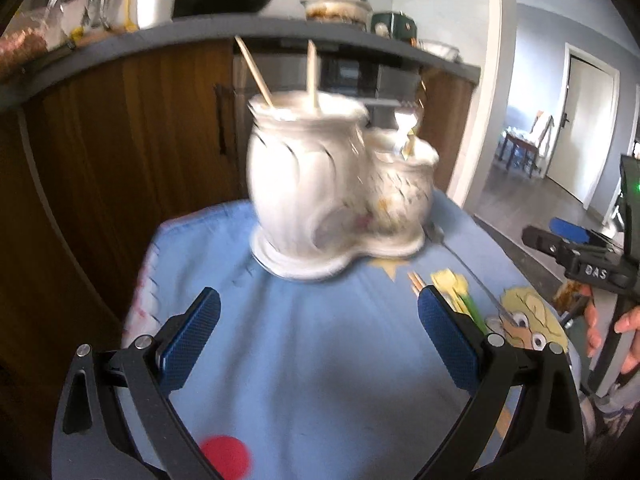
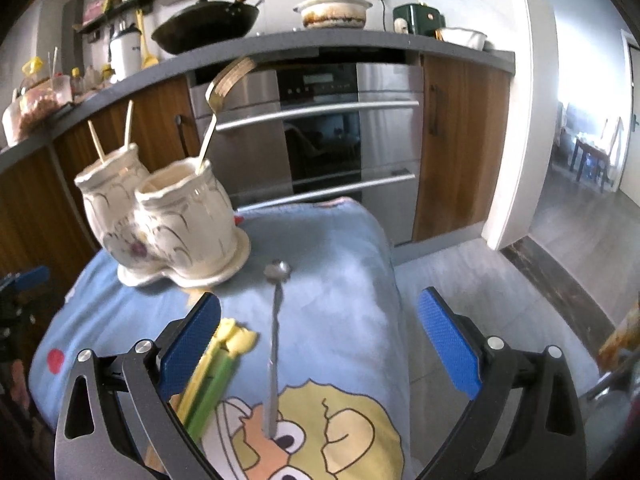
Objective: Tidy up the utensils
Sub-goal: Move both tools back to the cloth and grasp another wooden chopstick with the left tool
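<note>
Left wrist view: left hand-held gripper [image 1: 319, 334] spread wide, nothing between pads, above blue cloth [image 1: 320, 360]. White double holder [image 1: 332, 188] at far middle of cloth, blurred; two chopsticks [image 1: 312, 74] upright in its bigger left cup, gold fork [image 1: 410, 142] in smaller right cup. Near right on cloth: loose chopstick tips [image 1: 416, 282], green-yellow utensils [image 1: 460, 292], thin spoon [image 1: 464, 264]. Right hand-held gripper [image 1: 560, 240] at far right edge, fingers [image 1: 592, 320] of a hand on its grip.

Right wrist view: right hand-held gripper [image 2: 319, 334] spread wide, empty. Spoon [image 2: 275, 344] flat on cloth [image 2: 340, 264] between pads, bowl at far end. Green-yellow utensils [image 2: 216, 364] just beside left pad. Holder [image 2: 168, 220] far left, fork [image 2: 218, 112] and chopsticks [image 2: 112, 132] standing in it.
</note>
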Motion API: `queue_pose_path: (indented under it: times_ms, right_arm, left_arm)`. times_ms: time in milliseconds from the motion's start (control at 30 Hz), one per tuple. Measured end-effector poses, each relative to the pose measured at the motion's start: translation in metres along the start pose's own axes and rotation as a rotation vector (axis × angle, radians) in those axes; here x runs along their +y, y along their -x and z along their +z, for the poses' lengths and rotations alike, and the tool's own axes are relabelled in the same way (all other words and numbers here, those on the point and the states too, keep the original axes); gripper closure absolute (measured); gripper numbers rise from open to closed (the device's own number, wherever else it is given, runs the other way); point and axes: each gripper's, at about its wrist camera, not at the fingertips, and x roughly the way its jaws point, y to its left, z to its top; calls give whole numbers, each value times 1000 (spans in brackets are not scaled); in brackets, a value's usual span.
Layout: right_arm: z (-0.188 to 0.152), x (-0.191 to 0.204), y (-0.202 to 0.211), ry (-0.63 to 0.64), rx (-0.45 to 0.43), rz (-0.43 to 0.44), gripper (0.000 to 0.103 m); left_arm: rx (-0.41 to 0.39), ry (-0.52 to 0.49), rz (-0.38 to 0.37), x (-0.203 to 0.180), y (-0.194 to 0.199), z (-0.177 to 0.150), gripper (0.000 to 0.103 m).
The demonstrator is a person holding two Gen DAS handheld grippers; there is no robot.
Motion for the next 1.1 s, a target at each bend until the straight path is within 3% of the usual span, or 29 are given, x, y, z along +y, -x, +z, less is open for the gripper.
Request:
queue_pose_path:
  times_ms: [400,667,1000,1100]
  right_arm:
    - [-10,-3,-10,2,42,14,5]
    - [-12,-5,-12,-2,48,30,5]
    - [-17,-3,-20,20,78,6,5]
    - [-20,4,-27,66,107,2,10]
  left_arm:
    - [151,-6,-49,-50,-36,-29,7]
    - [227,-37,-31,-71,-50,-41,18]
    - [231,-66,17,-77,-58,-36,22]
    - [232,-76,23,-81,-60,-33,30]
